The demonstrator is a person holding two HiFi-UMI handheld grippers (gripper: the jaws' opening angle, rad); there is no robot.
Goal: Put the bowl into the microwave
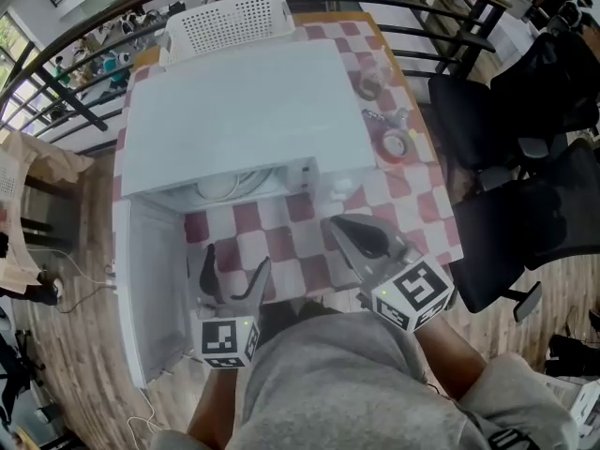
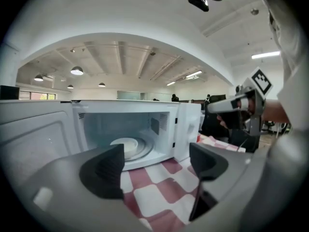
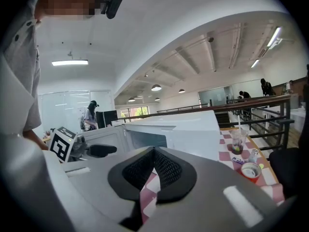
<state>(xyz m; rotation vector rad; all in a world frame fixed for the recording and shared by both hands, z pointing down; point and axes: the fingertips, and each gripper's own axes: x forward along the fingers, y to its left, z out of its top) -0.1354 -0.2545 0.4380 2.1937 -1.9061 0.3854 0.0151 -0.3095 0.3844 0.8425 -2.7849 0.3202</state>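
The white microwave [image 1: 239,111] stands on the checked table with its door [image 1: 150,289] swung open to the left. A white bowl [image 2: 124,146] sits on the turntable inside the cavity; from the head view only its rim [image 1: 220,187] shows under the microwave's top. My left gripper [image 1: 234,261] hovers in front of the opening, a little back from it, jaws open with nothing between them [image 2: 157,170]. My right gripper [image 1: 333,223] is to the right of the opening, its pads pressed together and empty [image 3: 154,170].
A white perforated basket [image 1: 234,17] sits behind the microwave. A plastic cup [image 1: 367,84] and a red-rimmed round thing [image 1: 394,145] stand on the table's right side. Black office chairs [image 1: 525,111] are right of the table. A railing runs behind.
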